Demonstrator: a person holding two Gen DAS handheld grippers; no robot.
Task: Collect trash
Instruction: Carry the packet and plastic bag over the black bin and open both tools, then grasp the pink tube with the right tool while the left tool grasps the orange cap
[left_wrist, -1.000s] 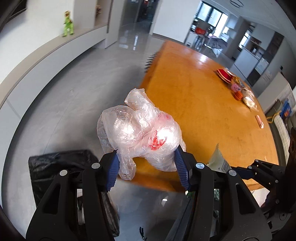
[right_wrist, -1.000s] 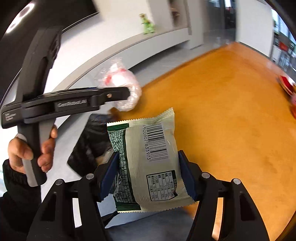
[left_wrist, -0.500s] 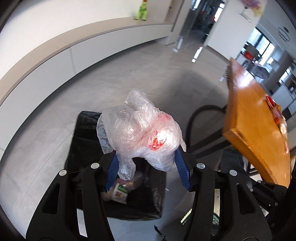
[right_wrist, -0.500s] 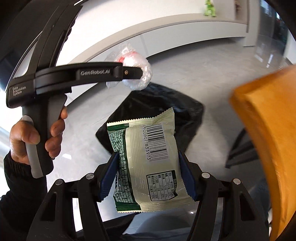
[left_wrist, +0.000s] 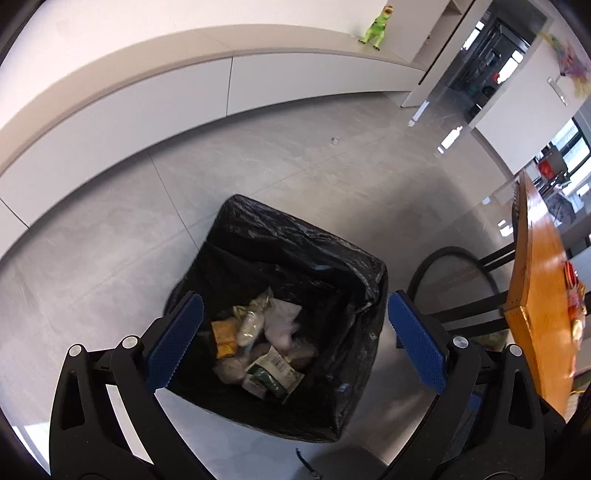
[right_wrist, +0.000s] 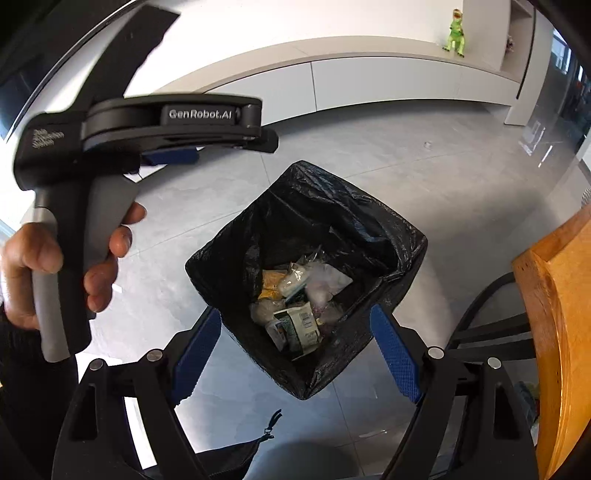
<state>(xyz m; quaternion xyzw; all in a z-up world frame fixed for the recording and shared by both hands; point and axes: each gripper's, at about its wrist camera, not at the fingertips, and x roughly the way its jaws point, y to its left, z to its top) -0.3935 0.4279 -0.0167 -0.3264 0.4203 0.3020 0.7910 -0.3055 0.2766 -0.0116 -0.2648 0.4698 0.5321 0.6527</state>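
Hanging above the bin, the left gripper (left_wrist: 293, 339) has its blue pads spread wide with nothing between them; a second ago those pads were clamped on a crumpled clear plastic bag with red print, and half a second ago they still were. In the left wrist view that bag appears to be the pale, translucent lump (left_wrist: 282, 325) lying among the rubbish at about 6 o'clock, inside the black-lined trash bin (left_wrist: 236, 221), though I cannot be sure which wad it is. To its right, at roughly 3 o'clock, the orange table (left_wrist: 532, 295) edge shows with a few bright items left on it. The right gripper (right_wrist: 295, 349) is likewise released and empty, where it had been gripping a green-and-white snack packet with a barcode. That snack packet (right_wrist: 295, 326) now rests in the bin at about 6 o'clock in the right wrist view, lying on the other wrappers. Both drops look finished, so this pair of items counts as collected. Judging by the clutter left on the table, more trash probably waits, and both hands are free to return for it.
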